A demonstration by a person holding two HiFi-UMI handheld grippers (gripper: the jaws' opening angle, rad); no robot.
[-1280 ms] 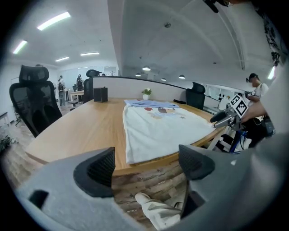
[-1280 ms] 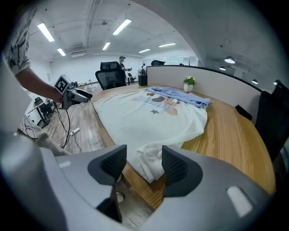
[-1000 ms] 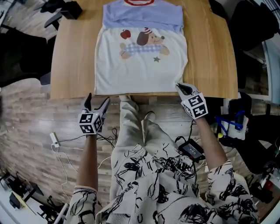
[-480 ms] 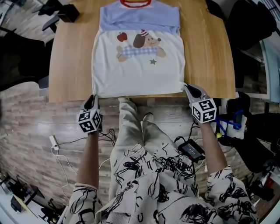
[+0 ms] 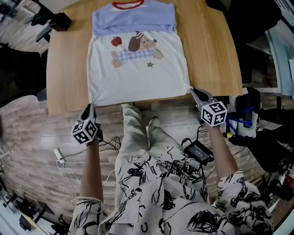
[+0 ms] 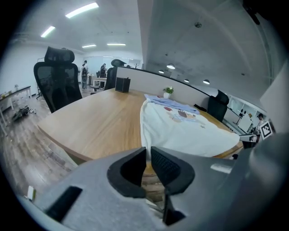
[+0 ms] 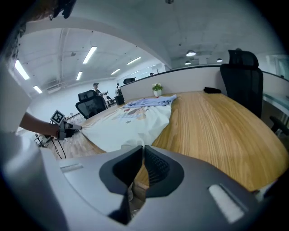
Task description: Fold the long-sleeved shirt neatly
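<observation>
1. Head view: the cream-and-blue long-sleeved shirt (image 5: 138,78) lies flat on the wooden table (image 5: 206,55), its hem along the near edge.
2. Left gripper view: the left gripper (image 6: 148,151) has just been closing, and its ribbed pads (image 6: 165,164) pinch the hem's left corner.
3. Right gripper view: the right gripper (image 7: 142,151) pinches the bunched right corner.

1. Head view: the light is bright and even and falls from overhead. The white shirt (image 5: 138,78) reads clearly without blowing out, and the tabletop (image 5: 206,55) carries no hard shadows or glare.
2. The edges of this view bow strongly: the floor planks (image 5: 27,137) curve, and the corners go soft.
3. Left gripper view: the ceiling strip lights (image 6: 81,10) burn white, a black ring vignettes the frame, and the near foreground is blurred.
4. Right gripper view: it has the same black ring and bright ceiling strip lights (image 7: 89,55), with a mild sheen on the tabletop (image 7: 216,131).
</observation>
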